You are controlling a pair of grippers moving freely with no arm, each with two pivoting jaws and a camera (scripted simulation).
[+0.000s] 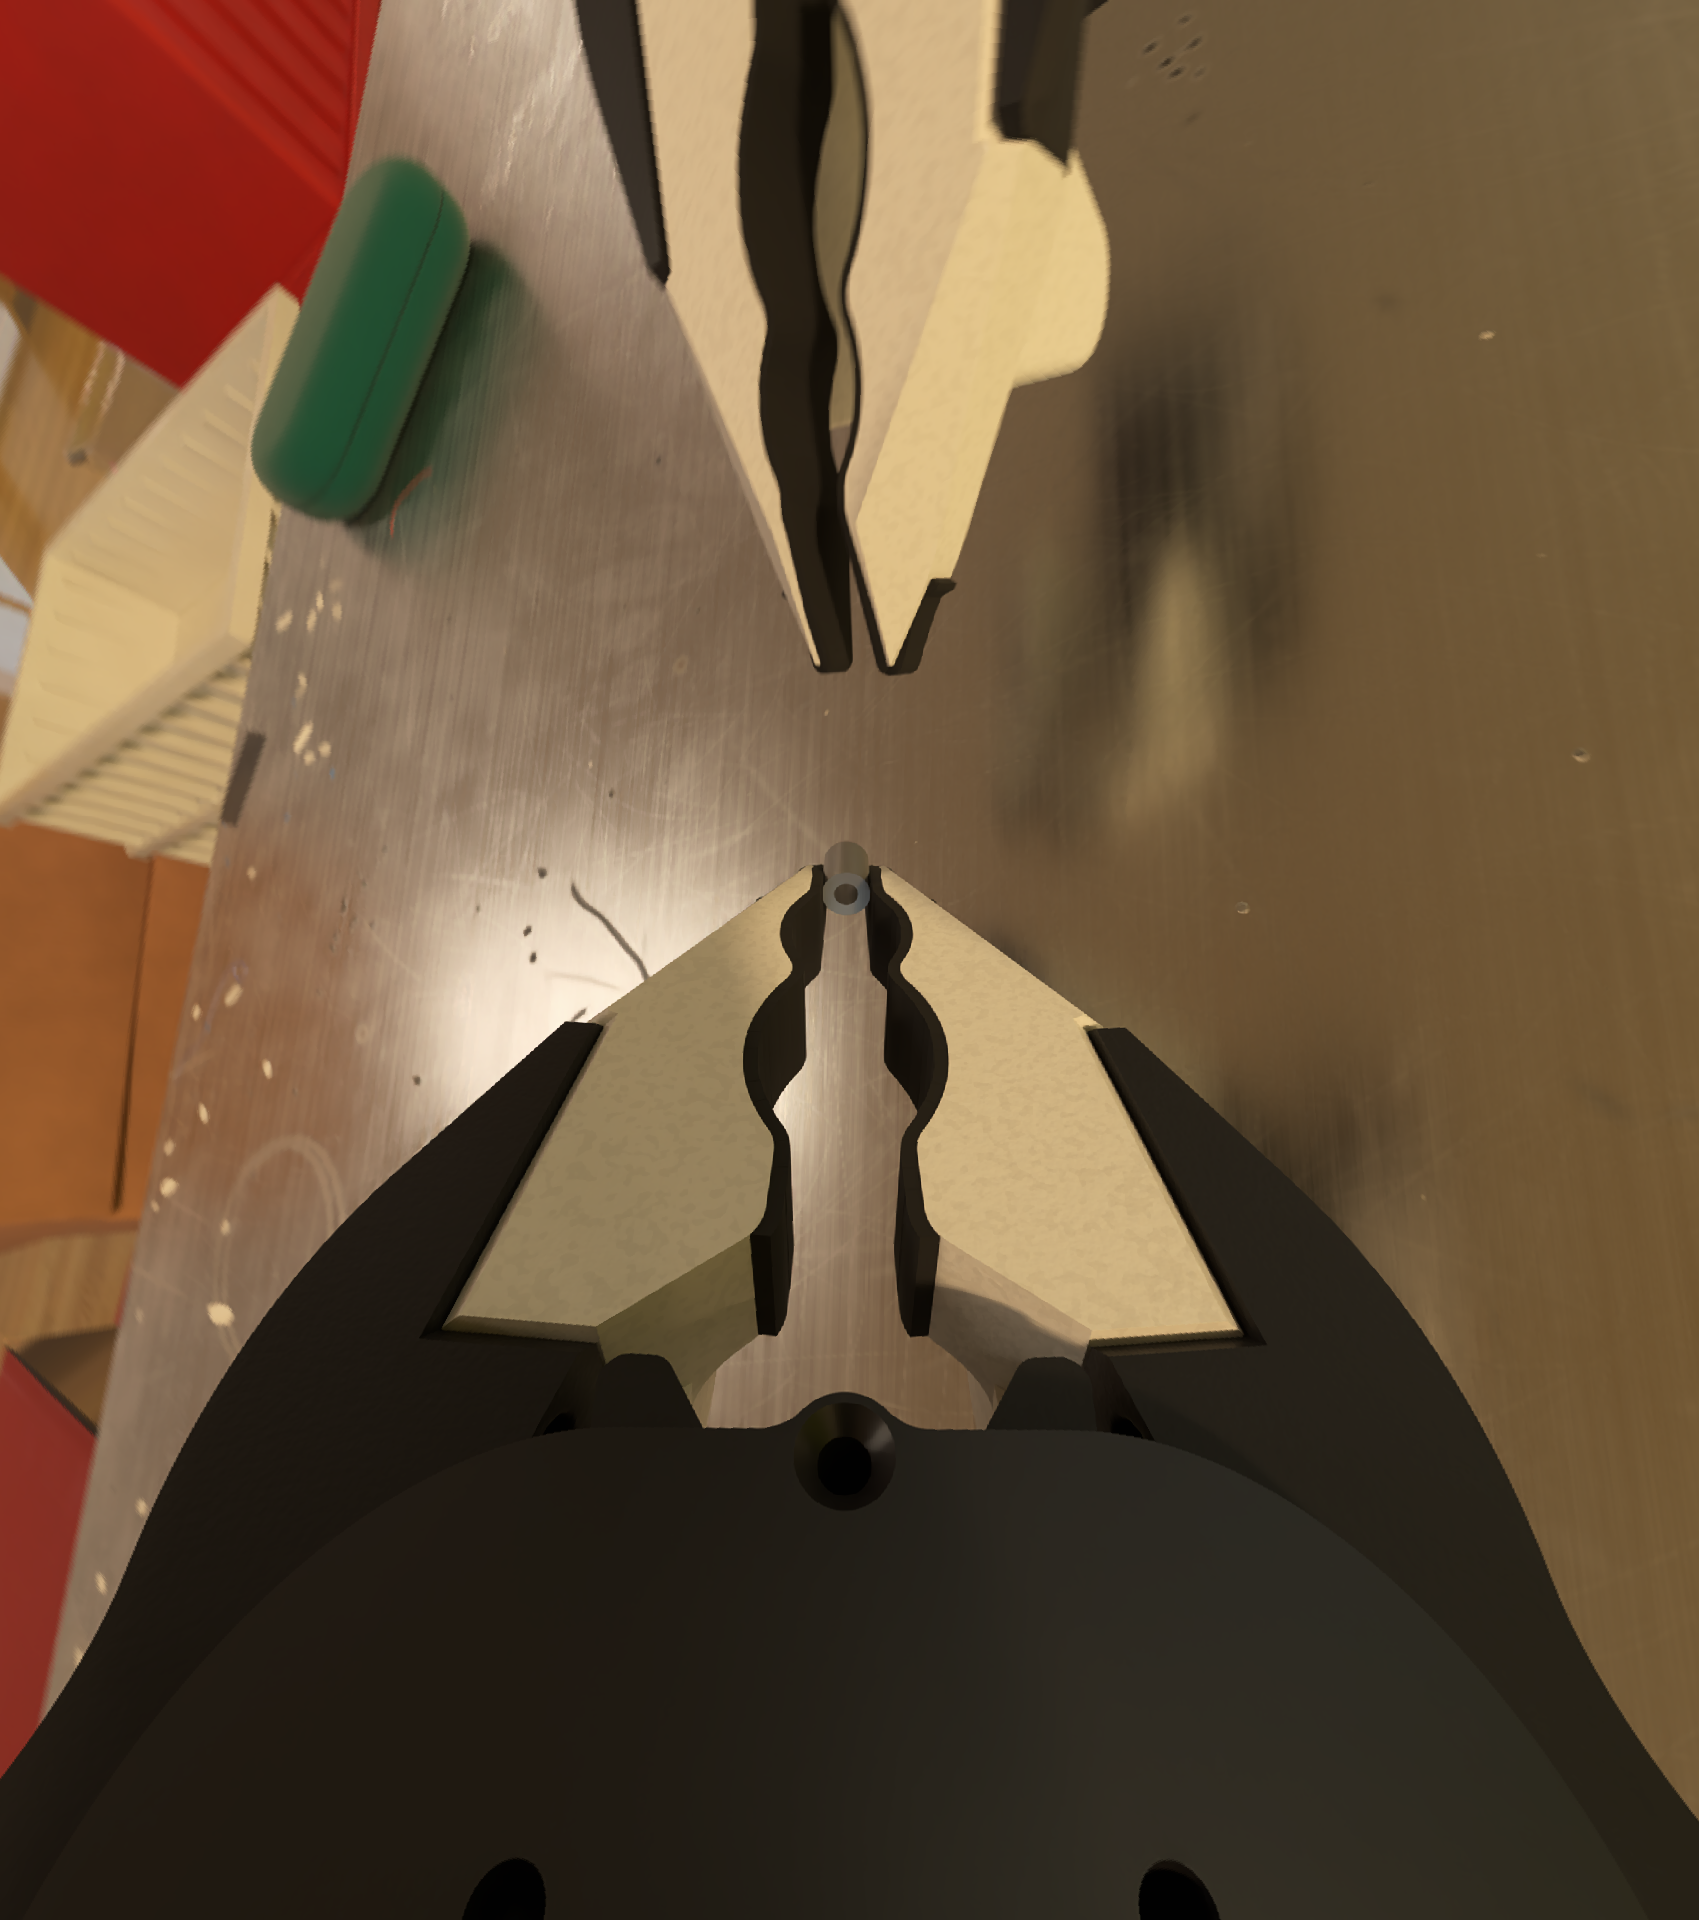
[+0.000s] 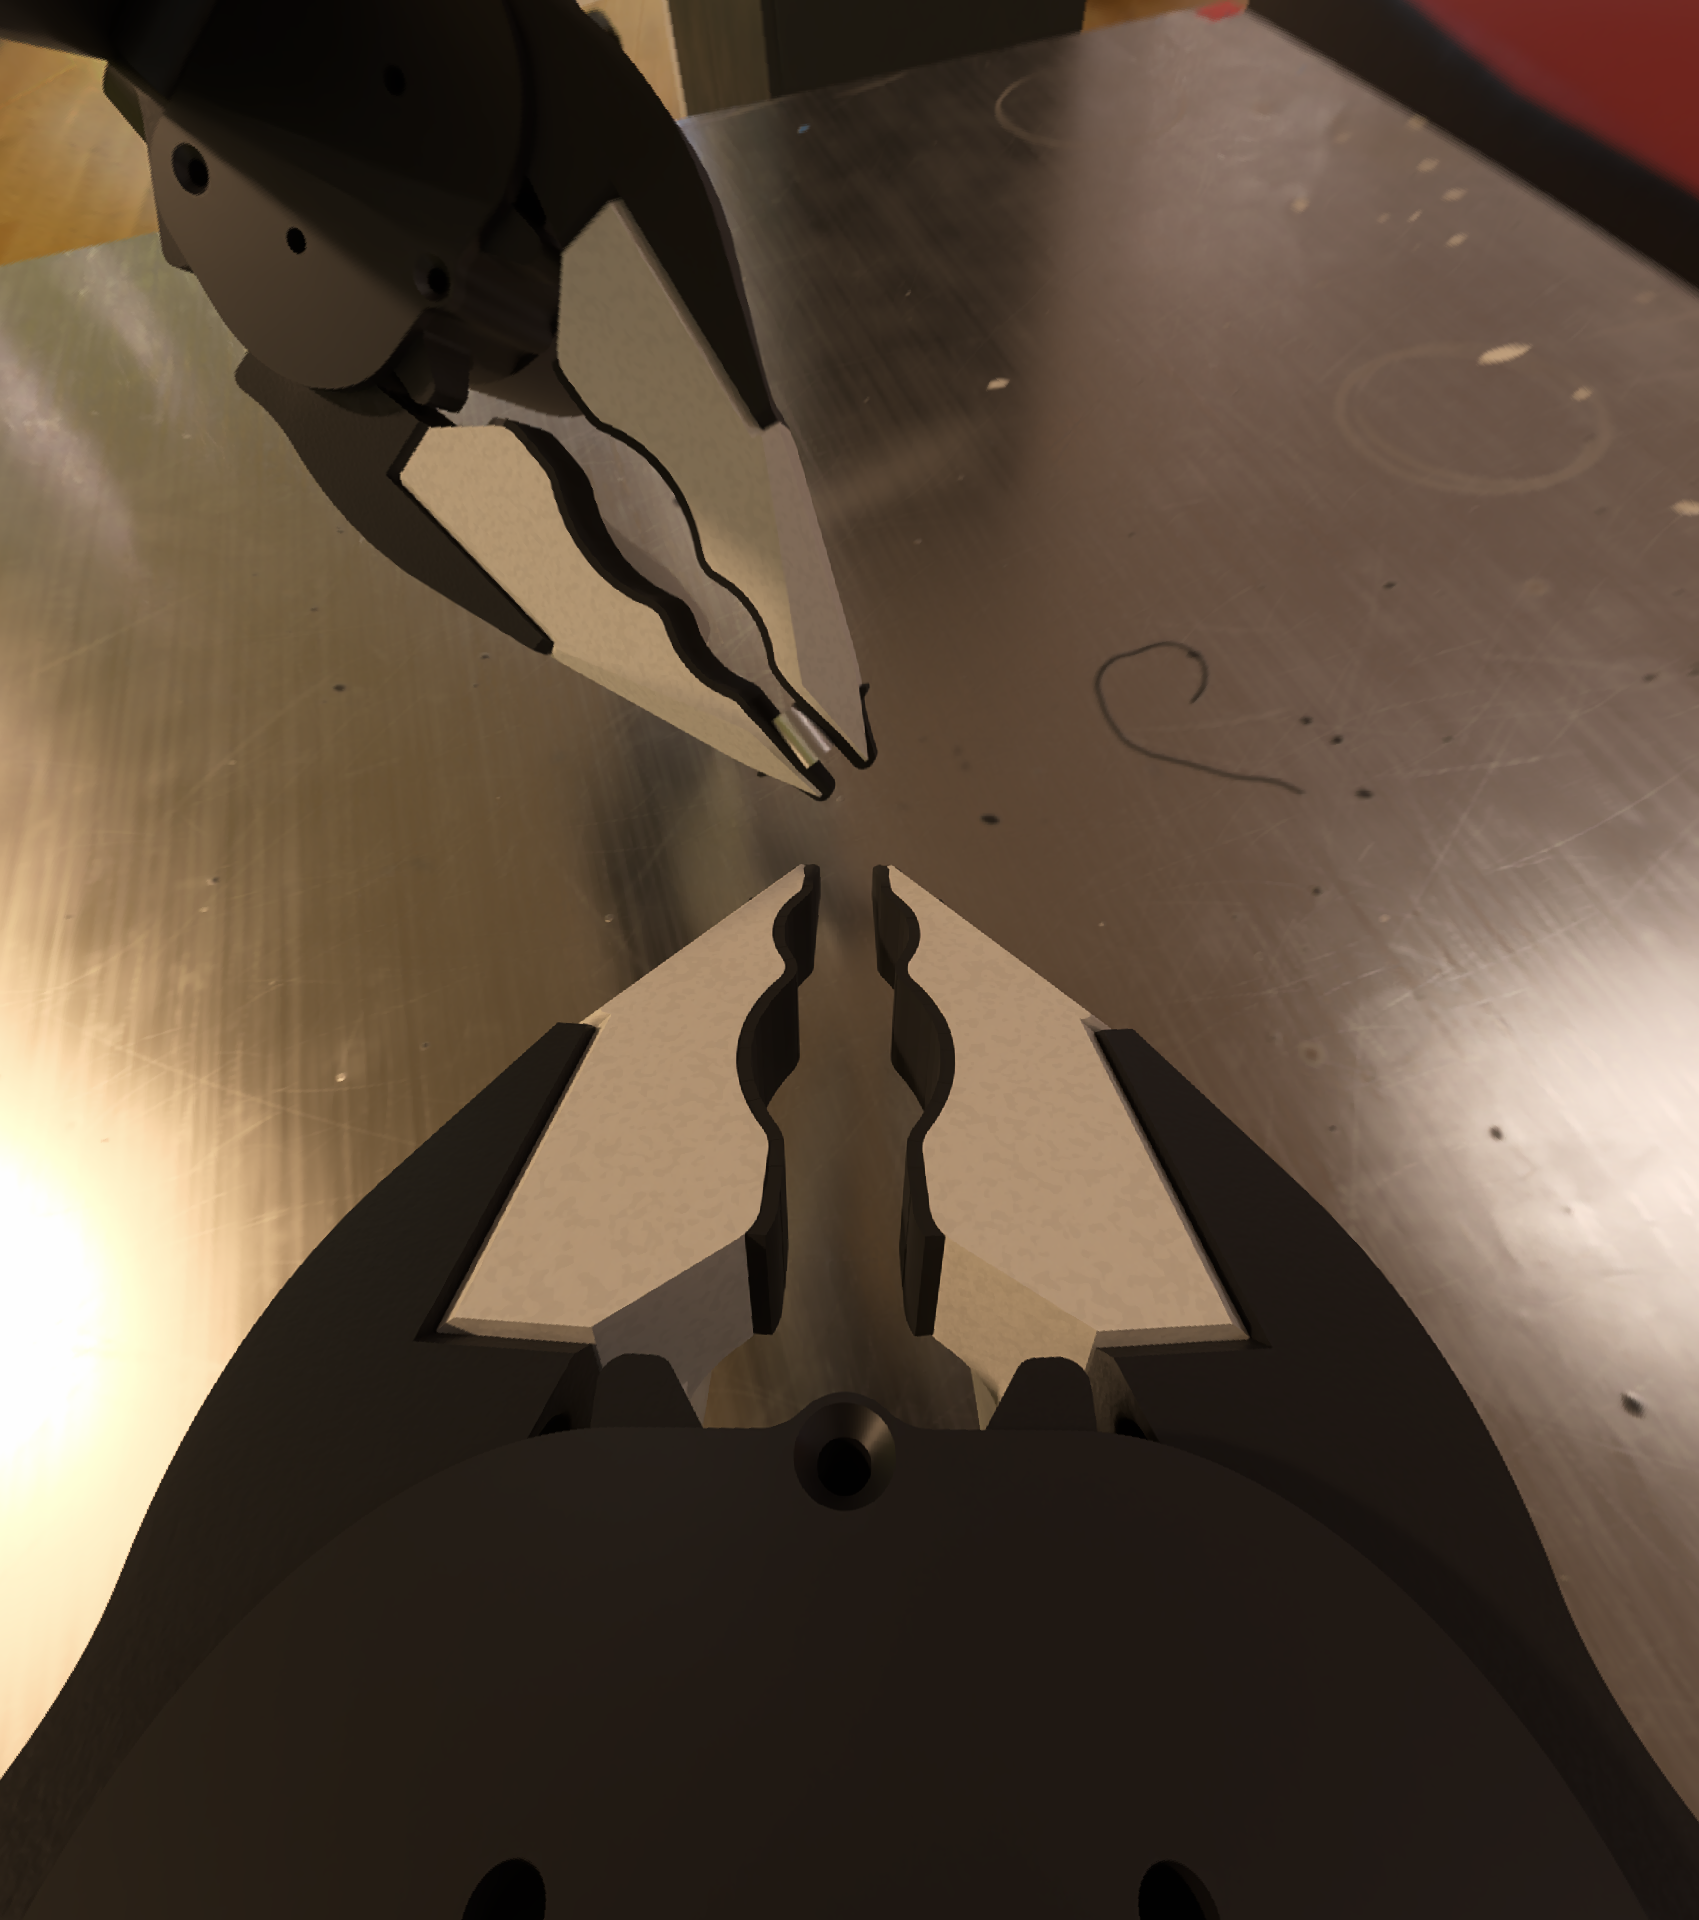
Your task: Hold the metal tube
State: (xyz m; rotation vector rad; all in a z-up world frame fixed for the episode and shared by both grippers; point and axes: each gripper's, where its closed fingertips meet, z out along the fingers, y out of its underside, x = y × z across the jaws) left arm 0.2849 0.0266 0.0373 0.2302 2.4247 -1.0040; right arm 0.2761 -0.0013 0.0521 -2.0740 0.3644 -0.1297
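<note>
Left gripper (image 1: 847, 883), nearest the lens in the left wrist view: black housing, cream finger plates with dark scalloped inner edges. Fingertips pinched on the metal tube (image 1: 846, 894), a very small grey cylinder seen end-on, its hollow bore facing the camera. In the right wrist view the same gripper (image 2: 840, 774) enters from upper left, tips angled down toward the tabletop, with the tube (image 2: 801, 736) a short silver piece lodged between them close to the tips.

Right gripper (image 2: 845, 878): same build, jaws parted by a narrow gap, nothing between them and nothing touched. In the left wrist view it (image 1: 855, 655) comes down from the top edge, tips near the left gripper's tips but apart from them.

Metal tabletop (image 1: 533, 727): brushed, scratched, flecked with pale specks; faint ring mark (image 2: 1473, 421); loose dark curl of wire (image 2: 1177, 717) lying right of the tips.

Green oblong case (image 1: 362, 338) near the table's edge, just beside a cream ribbed unit (image 1: 138, 623). Red cabinet (image 1: 118, 145) beyond.

Markings: no legible writing on any item.
</note>
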